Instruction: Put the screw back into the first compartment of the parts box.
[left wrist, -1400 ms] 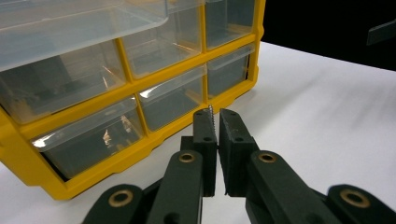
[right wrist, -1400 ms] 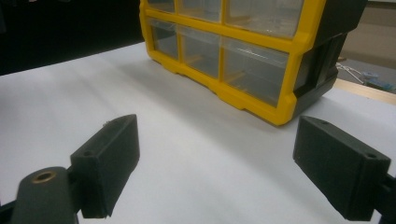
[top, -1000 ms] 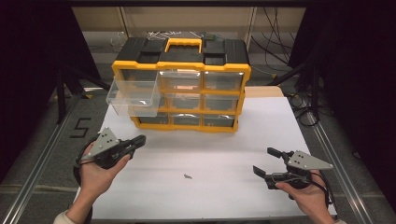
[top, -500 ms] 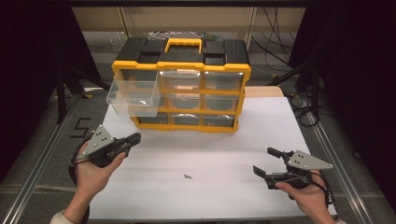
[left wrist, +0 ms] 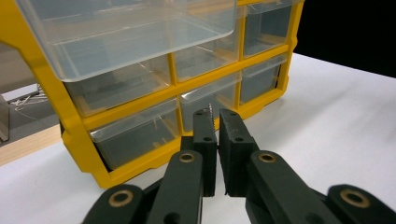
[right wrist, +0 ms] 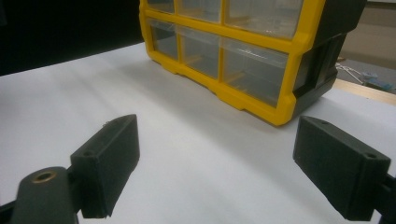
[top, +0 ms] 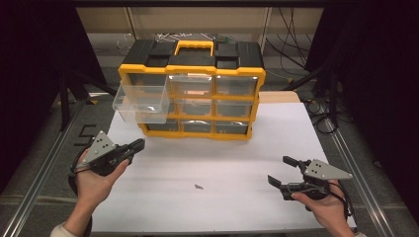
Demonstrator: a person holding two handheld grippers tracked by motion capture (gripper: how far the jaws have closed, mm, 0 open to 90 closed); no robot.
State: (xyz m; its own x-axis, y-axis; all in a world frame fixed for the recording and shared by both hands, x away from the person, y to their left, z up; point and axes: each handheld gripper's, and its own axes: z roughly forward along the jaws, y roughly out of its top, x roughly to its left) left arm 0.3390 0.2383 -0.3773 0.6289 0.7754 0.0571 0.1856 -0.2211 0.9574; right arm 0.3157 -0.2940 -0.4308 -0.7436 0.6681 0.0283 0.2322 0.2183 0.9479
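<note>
A yellow and black drawer organiser [top: 192, 69] stands at the back of the white table sheet [top: 232, 153]. Its top-left clear drawer [top: 141, 101] is pulled out and looks empty. My left gripper [top: 140, 144] hovers in front of the organiser's lower left, pointing toward it. In the left gripper view its jaws [left wrist: 217, 114] are shut on a tiny screw [left wrist: 211, 108] that pokes up between the tips, below the open drawer [left wrist: 140, 37]. My right gripper [top: 279, 170] rests at the front right, open with nothing between its jaws [right wrist: 215, 135]. Another small screw [top: 198, 186] lies on the sheet between the hands.
The organiser [right wrist: 252, 100] holds several shut clear drawers. Metal rails run along both sides of the table, and cables lie on the floor at the right [top: 321, 106]. Bare white sheet stretches between the two hands.
My left gripper has drifted slightly to the left, still shut. The right gripper and the loose screw on the sheet have not moved.
</note>
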